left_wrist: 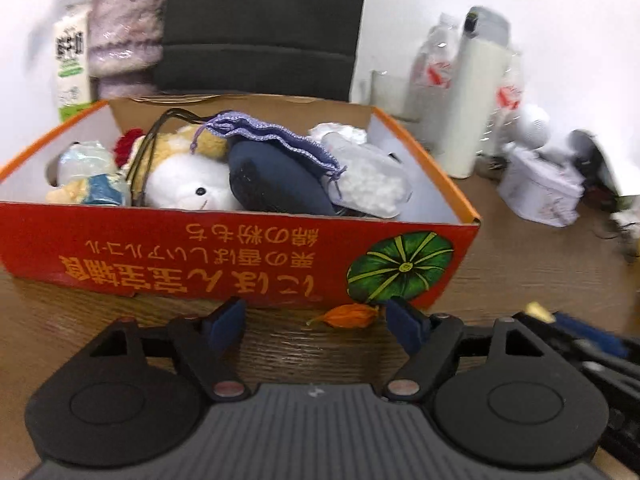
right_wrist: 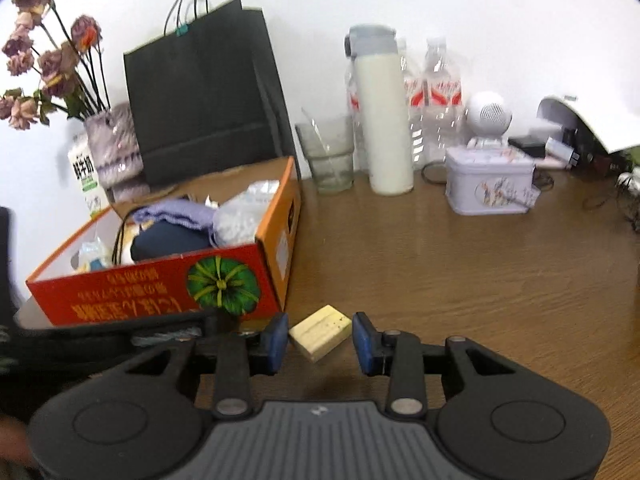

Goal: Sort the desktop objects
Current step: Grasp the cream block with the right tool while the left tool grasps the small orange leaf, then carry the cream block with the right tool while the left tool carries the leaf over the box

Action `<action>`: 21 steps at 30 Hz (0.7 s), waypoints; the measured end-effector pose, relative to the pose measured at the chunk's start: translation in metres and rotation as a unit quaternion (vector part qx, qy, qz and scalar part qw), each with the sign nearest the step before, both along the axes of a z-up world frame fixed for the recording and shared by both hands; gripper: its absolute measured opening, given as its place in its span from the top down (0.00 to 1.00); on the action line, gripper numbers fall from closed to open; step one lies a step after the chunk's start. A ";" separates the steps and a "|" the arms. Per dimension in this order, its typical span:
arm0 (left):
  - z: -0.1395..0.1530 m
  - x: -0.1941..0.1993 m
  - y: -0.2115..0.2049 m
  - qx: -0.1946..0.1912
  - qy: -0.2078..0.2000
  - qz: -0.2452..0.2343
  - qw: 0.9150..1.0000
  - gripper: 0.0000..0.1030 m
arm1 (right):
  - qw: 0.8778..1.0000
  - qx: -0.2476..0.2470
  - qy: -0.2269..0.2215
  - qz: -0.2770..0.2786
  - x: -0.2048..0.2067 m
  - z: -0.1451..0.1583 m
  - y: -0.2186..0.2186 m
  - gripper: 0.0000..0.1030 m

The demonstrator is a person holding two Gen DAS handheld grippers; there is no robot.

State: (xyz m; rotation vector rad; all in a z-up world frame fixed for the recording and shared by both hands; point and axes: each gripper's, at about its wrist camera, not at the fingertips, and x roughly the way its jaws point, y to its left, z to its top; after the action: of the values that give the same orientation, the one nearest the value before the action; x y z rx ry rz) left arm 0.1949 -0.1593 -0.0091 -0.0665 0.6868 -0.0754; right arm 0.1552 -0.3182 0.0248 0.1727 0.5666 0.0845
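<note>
On the wooden desk [right_wrist: 460, 280], just in front of the red-and-orange cardboard box [left_wrist: 224, 256], two loose things are left to gather, so the step in hand looks like picking up the last strays for the box.

The left hand-held gripper [left_wrist: 316, 326] stands with its blue pads well apart and nothing between them. A small orange thing [left_wrist: 352, 316], crinkled like a dried flower or husk though too blurred to be sure, lies on the desk just inside the right pad, touching the foot of the box. The next move there calls for a light, low pinch, as it seems papery and easy to crush.

The right hand-held gripper [right_wrist: 320, 340] has its pads set either side of a pale wooden block [right_wrist: 320, 330], a squared, hard-edged piece lying skewed. A gap shows on each side, so the pads are not pressing on it yet. Closing squarely on its flat faces should hold it firmly.

The box is already crowded with soft goods: a white plush toy [left_wrist: 192, 188], a lilac knitted drawstring pouch [left_wrist: 276, 140] and a dark blue cloth case [left_wrist: 272, 184].
</note>
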 end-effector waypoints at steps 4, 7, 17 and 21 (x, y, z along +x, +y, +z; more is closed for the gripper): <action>-0.003 -0.001 -0.014 0.052 -0.008 0.030 0.998 0.50 | 1.000 0.003 -0.009 0.012 -0.003 0.002 0.005 0.67; -0.001 -0.005 -0.014 0.047 -0.006 0.025 0.999 0.78 | 1.000 -0.002 -0.005 0.008 -0.003 -0.001 0.005 0.67; 0.005 -0.058 0.049 -0.025 -0.017 -0.019 0.999 0.87 | 1.000 -0.006 0.015 0.026 -0.002 -0.012 0.014 0.67; 0.016 -0.095 0.081 -0.062 -0.037 -0.029 0.997 0.87 | 0.999 -0.011 0.005 0.050 -0.007 -0.010 0.023 0.67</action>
State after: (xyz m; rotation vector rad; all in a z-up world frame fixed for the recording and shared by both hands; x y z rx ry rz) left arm 0.0995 -0.0788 0.0070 -0.1633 0.6099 -0.1750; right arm 0.1485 -0.2949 0.0148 0.1226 0.5856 0.1739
